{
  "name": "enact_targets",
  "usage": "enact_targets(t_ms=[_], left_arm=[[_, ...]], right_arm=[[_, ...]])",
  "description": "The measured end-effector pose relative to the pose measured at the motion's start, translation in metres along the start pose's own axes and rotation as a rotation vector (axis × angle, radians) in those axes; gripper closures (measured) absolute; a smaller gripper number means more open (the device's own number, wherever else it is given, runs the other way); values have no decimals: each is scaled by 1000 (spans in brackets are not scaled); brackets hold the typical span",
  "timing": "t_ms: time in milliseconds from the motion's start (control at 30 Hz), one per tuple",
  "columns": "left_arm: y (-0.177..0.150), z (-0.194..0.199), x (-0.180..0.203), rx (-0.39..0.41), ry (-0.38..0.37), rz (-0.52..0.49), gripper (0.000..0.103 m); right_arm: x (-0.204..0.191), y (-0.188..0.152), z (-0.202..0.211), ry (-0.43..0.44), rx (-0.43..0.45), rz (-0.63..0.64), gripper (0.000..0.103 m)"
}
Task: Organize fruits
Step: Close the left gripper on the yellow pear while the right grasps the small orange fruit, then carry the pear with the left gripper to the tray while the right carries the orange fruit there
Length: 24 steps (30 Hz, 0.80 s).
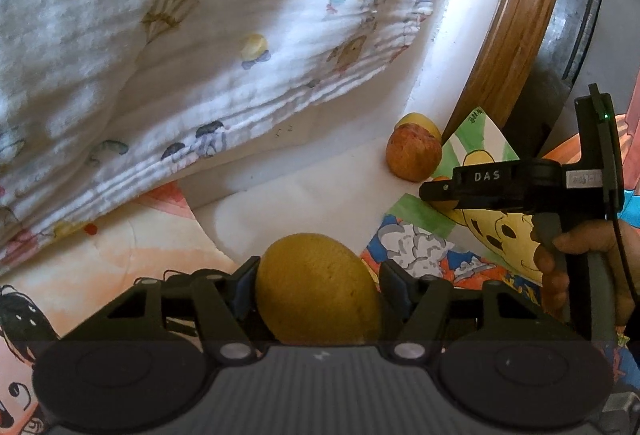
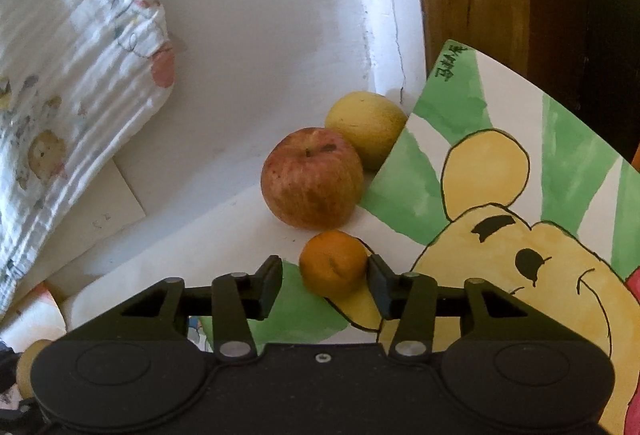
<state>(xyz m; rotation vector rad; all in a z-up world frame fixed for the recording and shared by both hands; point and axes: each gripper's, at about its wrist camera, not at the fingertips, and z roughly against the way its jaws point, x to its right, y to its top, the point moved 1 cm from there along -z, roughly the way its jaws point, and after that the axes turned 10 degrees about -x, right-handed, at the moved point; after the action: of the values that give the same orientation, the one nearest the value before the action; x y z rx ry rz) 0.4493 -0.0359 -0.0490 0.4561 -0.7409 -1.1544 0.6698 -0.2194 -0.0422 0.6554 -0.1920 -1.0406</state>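
Currently left gripper (image 1: 318,285) jaws clamp yellow fruit (image 1: 318,287); right gripper (image 2: 325,283) jaws spread wide, orange (image 2: 334,262) touching one finger.

The cloth (image 1: 168,47) is white with small cartoon prints, and the drawing (image 2: 520,203) shows a yellow bear on green-and-white rays (black outlines). The apple (image 2: 312,183) is mottled red, the small orange (image 2: 334,263) plain orange, the fruit behind (image 2: 364,123) pale yellow.

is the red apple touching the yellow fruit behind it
Yes, in the right wrist view the red apple rests against the yellow fruit with no gap between them.
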Motion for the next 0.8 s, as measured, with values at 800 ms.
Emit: enact_targets(t_ms=[800], left_arm=[[-8, 20, -19, -22, -92, 40, 42]], right_arm=[[-68, -23, 52, 116, -6, 98, 64]])
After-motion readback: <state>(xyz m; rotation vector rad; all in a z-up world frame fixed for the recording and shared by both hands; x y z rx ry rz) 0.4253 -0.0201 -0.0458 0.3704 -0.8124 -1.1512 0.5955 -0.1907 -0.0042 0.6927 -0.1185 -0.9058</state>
